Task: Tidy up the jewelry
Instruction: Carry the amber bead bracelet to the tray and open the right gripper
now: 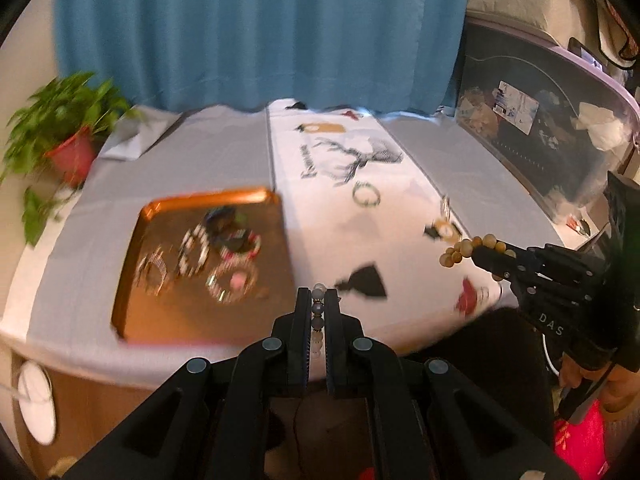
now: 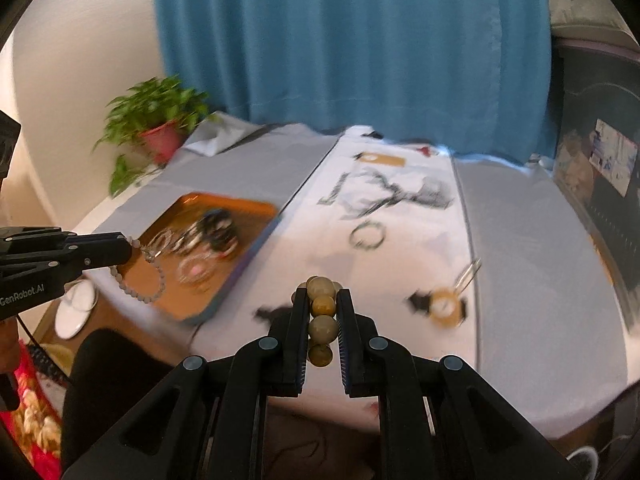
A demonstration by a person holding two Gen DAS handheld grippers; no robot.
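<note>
My left gripper (image 1: pixel 318 294) is shut on a strand of pale grey beads (image 1: pixel 318 310), held above the table's near edge, right of the orange tray (image 1: pixel 212 194). In the right wrist view this bracelet (image 2: pixel 140 284) hangs as a loop from the left gripper (image 2: pixel 129 249) over the tray's near corner (image 2: pixel 180 312). My right gripper (image 2: pixel 322 292) is shut on a bracelet of large tan beads (image 2: pixel 323 306) above the white runner; the same tan beads (image 1: pixel 460 250) show beside the right gripper (image 1: pixel 476 254) in the left wrist view. Several bracelets (image 1: pixel 200 248) lie blurred in the tray.
A green bracelet (image 1: pixel 366 194) and a gold ring-shaped piece with a clip (image 1: pixel 444 230) lie on the deer-print runner (image 1: pixel 352 160). A potted plant (image 1: pixel 68 148) stands at the table's far left. A dark storage bin (image 1: pixel 540 120) flanks the right side. A blue curtain (image 1: pixel 260 32) hangs behind.
</note>
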